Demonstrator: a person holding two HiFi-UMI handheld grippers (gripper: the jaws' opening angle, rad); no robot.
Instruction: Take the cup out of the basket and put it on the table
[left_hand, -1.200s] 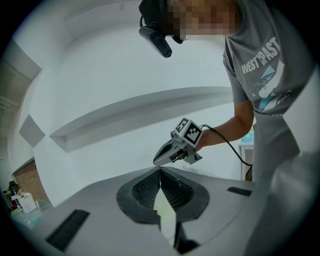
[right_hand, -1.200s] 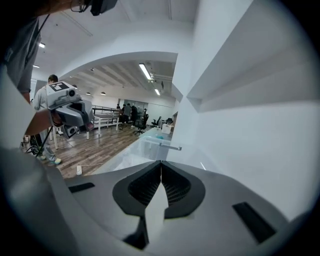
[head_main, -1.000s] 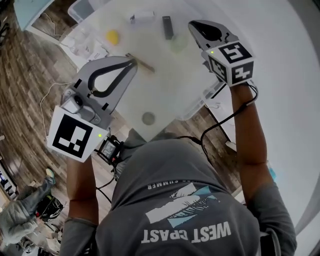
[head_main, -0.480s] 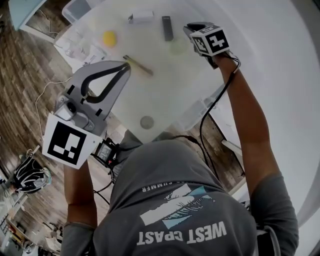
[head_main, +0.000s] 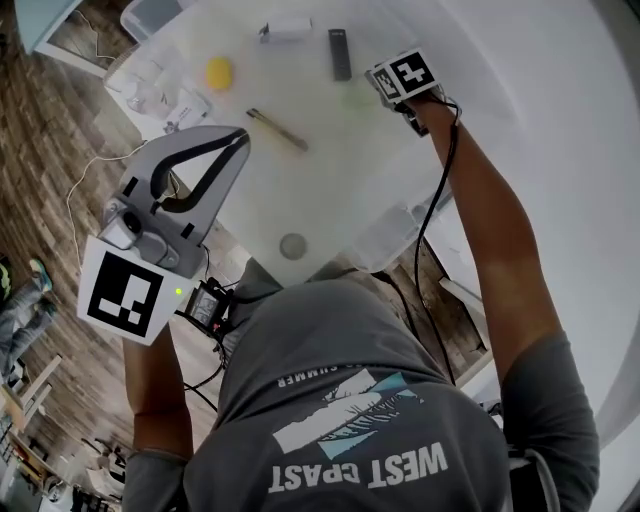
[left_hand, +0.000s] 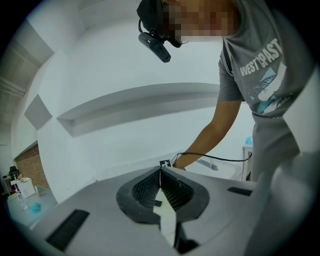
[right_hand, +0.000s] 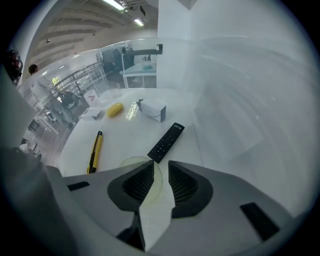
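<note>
One pale, translucent round cup (right_hand: 156, 182), if that faint disc is it, stands on the white round counter (head_main: 330, 180). It sits below the right hand-held gripper (right_hand: 161, 167), whose jaws are slightly parted and hold nothing, and just beside one black remote (right_hand: 166, 142). One yellow pen (right_hand: 95, 151), one yellow ball (right_hand: 115, 109) and one white box (right_hand: 152, 109) lie beyond. One grey disc (head_main: 293, 245) sits near the counter's near edge, with bare counter between it and the pen. The left hand-held gripper (left_hand: 160, 171) hangs closed and empty by the counter's left edge.

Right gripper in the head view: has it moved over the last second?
Yes. The right gripper has shifted up and left in the picture, ending closer to the black remote.
</note>
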